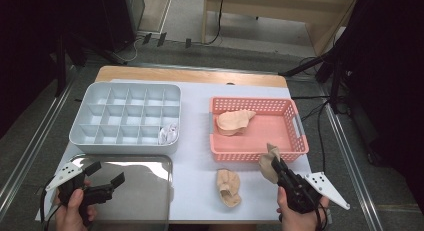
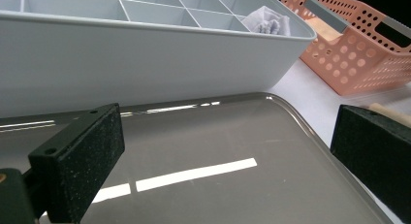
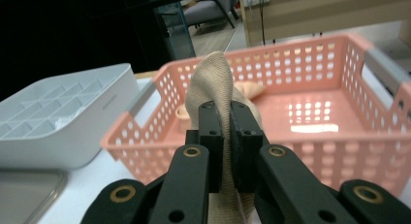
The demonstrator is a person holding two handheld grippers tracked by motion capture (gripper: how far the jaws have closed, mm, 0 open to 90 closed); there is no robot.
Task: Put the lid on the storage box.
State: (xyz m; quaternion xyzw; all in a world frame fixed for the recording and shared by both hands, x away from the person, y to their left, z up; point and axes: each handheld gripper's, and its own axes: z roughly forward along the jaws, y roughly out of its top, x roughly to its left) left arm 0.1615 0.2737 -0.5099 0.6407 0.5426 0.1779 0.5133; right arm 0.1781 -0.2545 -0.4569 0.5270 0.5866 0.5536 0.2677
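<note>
- A white sheet (image 1: 195,156) covers the table, pink basket (image 1: 298,147) at two o'clock.
- Right gripper (image 1: 276,167) pinches a beige sock (image 1: 268,163) at five o'clock, just outside the basket's near wall.
- Left gripper (image 1: 106,173), jaws spread, hovers over the metal tray (image 1: 142,191) at seven o'clock.

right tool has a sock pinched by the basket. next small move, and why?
Probably carry the beige sock left toward the metal tray. The right tool is shut on it just outside the pink basket, another sock already lies on the table, and the left tool waits open over the tray.
</note>
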